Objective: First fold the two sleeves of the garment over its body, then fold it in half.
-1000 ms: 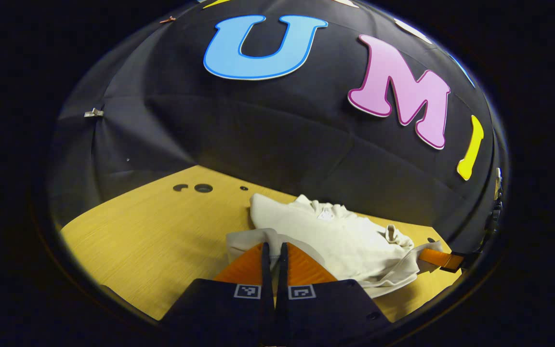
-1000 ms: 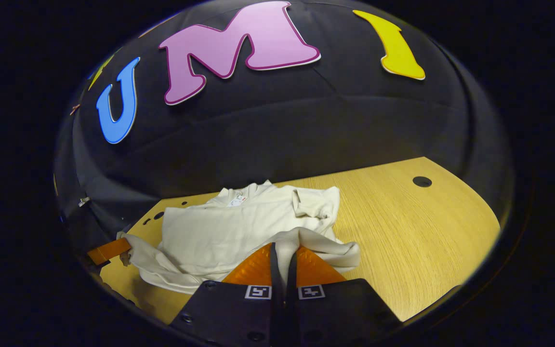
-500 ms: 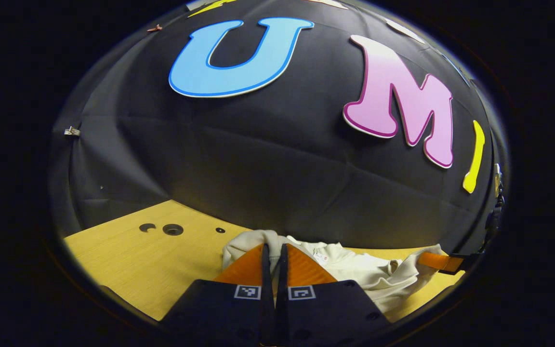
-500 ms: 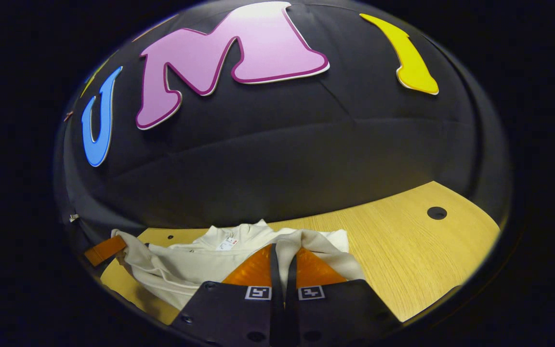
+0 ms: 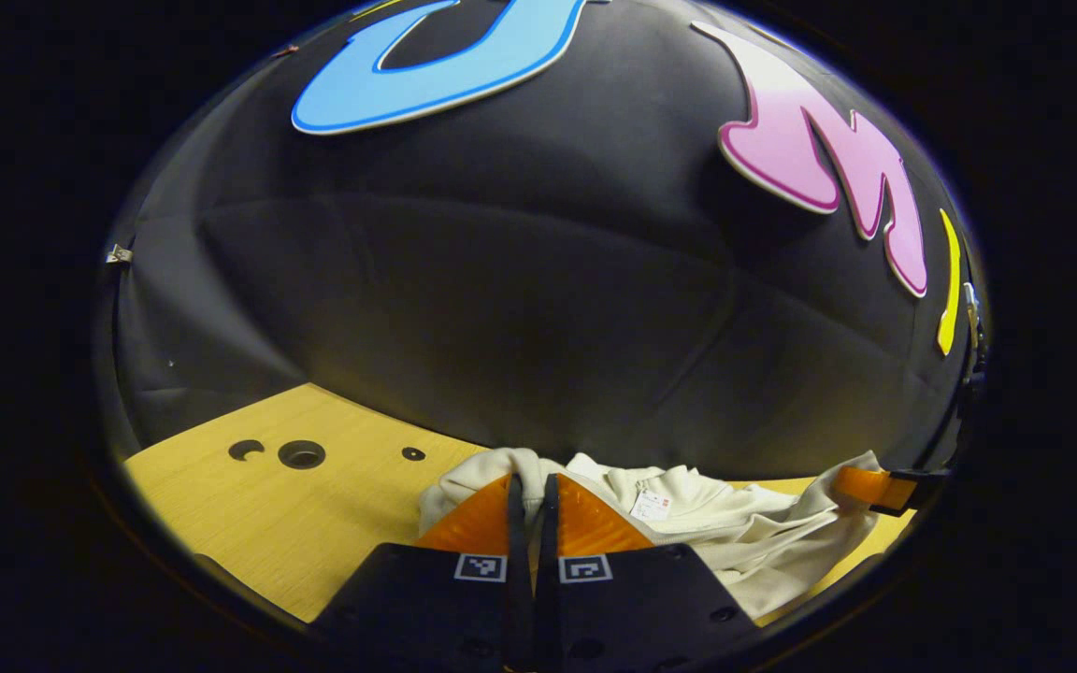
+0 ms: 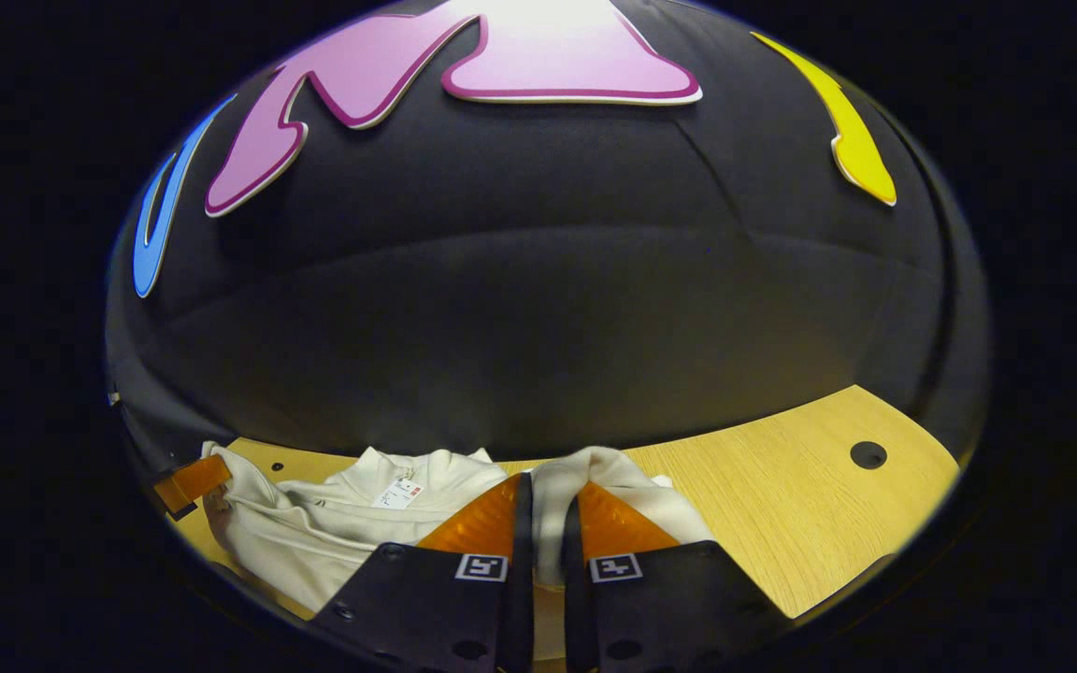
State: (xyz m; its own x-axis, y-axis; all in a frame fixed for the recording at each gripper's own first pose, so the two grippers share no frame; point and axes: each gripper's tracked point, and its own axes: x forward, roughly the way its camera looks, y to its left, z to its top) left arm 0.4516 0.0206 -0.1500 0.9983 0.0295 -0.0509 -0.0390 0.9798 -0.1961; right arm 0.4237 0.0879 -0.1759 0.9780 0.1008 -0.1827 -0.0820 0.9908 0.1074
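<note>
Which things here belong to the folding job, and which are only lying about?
Belong to the job:
- cream garment
- left gripper, shut on its cloth
- right gripper, shut on its cloth

Just there:
- wooden table
- holes in the table
- black cloth wall

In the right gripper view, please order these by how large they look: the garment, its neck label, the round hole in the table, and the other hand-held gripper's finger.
1. garment, clearly largest
2. left hand-held gripper's finger at the far left
3. neck label and round hole: they look alike, so I do not rank them.
</note>
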